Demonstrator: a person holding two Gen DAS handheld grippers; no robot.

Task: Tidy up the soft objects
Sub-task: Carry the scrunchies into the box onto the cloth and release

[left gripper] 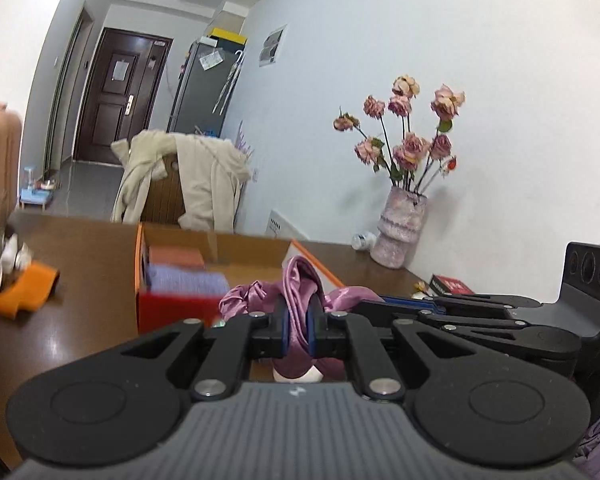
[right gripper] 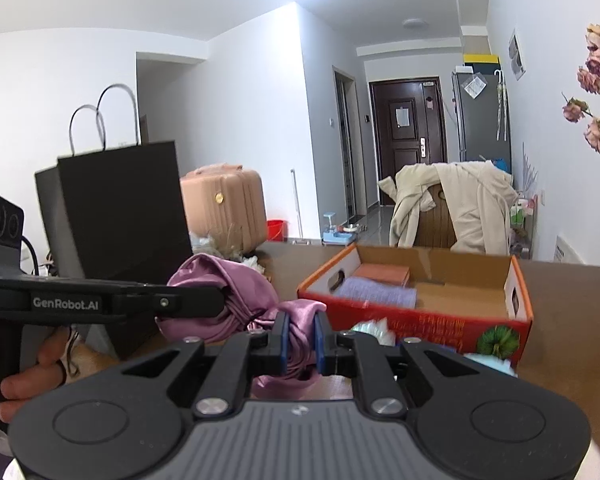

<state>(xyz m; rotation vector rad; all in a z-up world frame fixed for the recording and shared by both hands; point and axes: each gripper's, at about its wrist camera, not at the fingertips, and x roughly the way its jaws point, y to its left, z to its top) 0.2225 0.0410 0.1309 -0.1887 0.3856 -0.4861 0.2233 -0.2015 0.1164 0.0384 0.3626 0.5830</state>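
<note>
A shiny purple satin cloth (left gripper: 300, 280) is held up between both grippers above the brown table (left gripper: 80, 248). My left gripper (left gripper: 299, 330) is shut on one part of it. My right gripper (right gripper: 301, 340) is shut on another part of the cloth (right gripper: 224, 280). The left gripper also shows from the side in the right wrist view (right gripper: 204, 300), gripping the bunched cloth. Behind stands an open red-and-orange cardboard box (right gripper: 420, 320) holding a folded lilac cloth (right gripper: 376, 292) and an orange one (right gripper: 384, 272).
An orange cloth (left gripper: 24, 292) lies on the table at the left. A vase of dried roses (left gripper: 400, 224) stands by the wall. A black paper bag (right gripper: 120, 216) stands left of the box. A chair with a beige coat (right gripper: 460, 204) is behind the table.
</note>
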